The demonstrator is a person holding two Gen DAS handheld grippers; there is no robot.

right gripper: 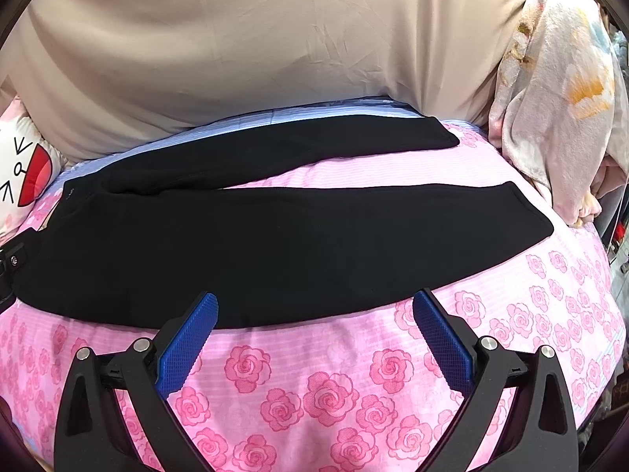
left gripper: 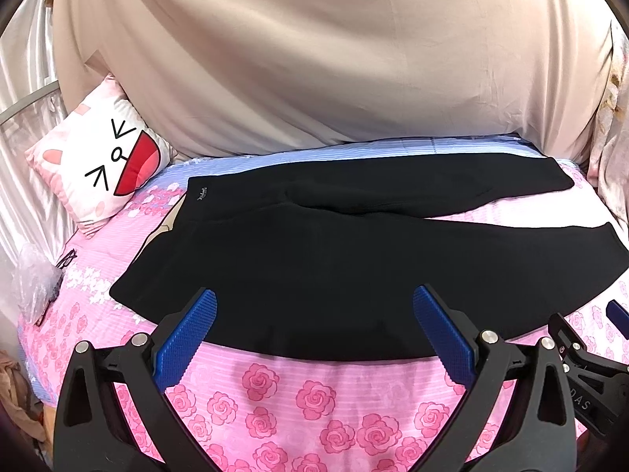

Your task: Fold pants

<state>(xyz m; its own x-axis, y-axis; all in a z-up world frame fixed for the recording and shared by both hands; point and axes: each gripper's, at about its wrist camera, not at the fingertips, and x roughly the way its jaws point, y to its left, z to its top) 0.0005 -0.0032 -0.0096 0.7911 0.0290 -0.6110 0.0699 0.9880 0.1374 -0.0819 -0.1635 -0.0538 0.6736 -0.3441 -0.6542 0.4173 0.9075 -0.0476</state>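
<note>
my left gripper point(left gripper: 314, 295) is spread wide, its blue pads point(left gripper: 188, 338) angled outward in a v with nothing between them. my right gripper point(right gripper: 314, 299) is spread just as wide, blue pads point(right gripper: 444, 338) apart and gripping nothing. both point forward and slightly down, level with each other. in the left view the right gripper's tip pokes in at the right edge, so the two sit side by side, near each other. no hands or sleeves in sight.
</note>
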